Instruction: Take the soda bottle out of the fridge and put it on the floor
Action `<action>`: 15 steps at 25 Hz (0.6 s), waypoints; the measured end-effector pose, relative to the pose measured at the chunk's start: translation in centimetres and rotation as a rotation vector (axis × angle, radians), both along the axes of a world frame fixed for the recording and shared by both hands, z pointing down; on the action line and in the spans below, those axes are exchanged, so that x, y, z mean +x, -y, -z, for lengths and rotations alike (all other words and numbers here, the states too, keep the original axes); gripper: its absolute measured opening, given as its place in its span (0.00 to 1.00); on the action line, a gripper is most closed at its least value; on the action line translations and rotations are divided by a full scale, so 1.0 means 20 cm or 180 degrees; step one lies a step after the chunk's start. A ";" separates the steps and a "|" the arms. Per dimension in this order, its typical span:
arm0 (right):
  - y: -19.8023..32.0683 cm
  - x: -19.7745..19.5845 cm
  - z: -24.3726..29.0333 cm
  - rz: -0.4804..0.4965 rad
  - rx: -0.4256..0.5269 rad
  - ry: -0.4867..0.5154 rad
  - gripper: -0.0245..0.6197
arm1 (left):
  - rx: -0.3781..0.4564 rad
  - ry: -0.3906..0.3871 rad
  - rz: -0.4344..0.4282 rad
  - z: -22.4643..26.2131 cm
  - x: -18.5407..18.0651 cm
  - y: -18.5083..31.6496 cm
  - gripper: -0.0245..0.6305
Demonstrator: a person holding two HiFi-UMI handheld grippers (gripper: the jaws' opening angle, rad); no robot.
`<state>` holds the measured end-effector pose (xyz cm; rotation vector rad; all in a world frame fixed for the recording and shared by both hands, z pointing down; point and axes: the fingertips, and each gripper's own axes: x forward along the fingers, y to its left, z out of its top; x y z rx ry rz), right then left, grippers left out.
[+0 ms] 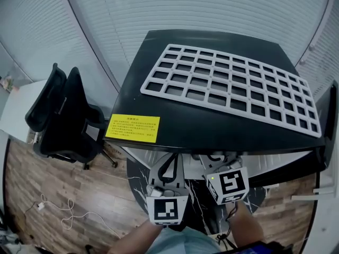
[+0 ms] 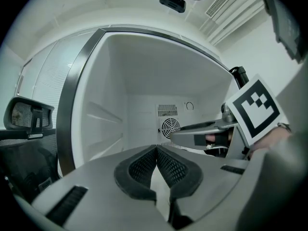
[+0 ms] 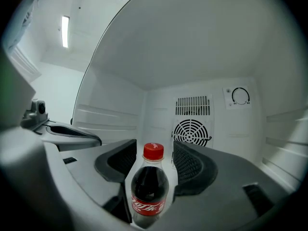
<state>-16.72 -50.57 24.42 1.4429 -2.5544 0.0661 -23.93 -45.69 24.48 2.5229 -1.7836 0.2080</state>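
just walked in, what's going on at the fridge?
A person is reaching two handheld grippers into the open fridge. The right gripper is open, with the soda bottle standing upright between its jaws; the pads are not pressing on it. The left gripper is shut and empty, beside the right one at the opening. The bottle is not yet gripped or taken out.

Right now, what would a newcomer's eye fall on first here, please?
The red-capped soda bottle stands between the open jaws of the right gripper, inside the white fridge. From above, a grid rack lies on the fridge's black top, a yellow label at its front-left corner.
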 end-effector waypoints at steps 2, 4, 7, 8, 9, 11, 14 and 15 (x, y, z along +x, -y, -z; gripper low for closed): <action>0.03 -0.01 -0.01 0.0015 -0.0020 -0.0017 0.43 | -0.0004 0.0010 -0.0006 -0.01 0.01 0.01 0.06; 0.06 -0.03 -0.03 0.0042 -0.0029 -0.0019 0.42 | -0.0005 0.0013 -0.0016 -0.02 0.01 0.01 0.06; 0.08 -0.06 -0.05 0.0095 -0.0040 -0.0031 0.42 | -0.0011 0.0040 -0.0028 -0.04 0.02 0.00 0.06; 0.08 -0.07 -0.05 0.0110 -0.0043 -0.0042 0.42 | -0.0015 0.0040 -0.0030 -0.04 0.01 0.00 0.06; 0.09 -0.08 -0.05 0.0121 -0.0047 -0.0052 0.42 | -0.0011 0.0034 -0.0029 -0.03 0.01 0.00 0.06; 0.10 -0.09 -0.06 0.0134 -0.0065 -0.0063 0.41 | 0.0002 0.0021 -0.0021 -0.02 0.01 0.00 0.06; 0.12 -0.10 -0.10 0.0142 -0.0121 -0.0072 0.37 | -0.0029 0.0017 0.0002 -0.04 -0.01 0.00 0.06; 0.12 -0.11 -0.11 0.0134 -0.0135 -0.0073 0.37 | -0.0042 0.0019 0.0009 -0.05 -0.01 0.00 0.06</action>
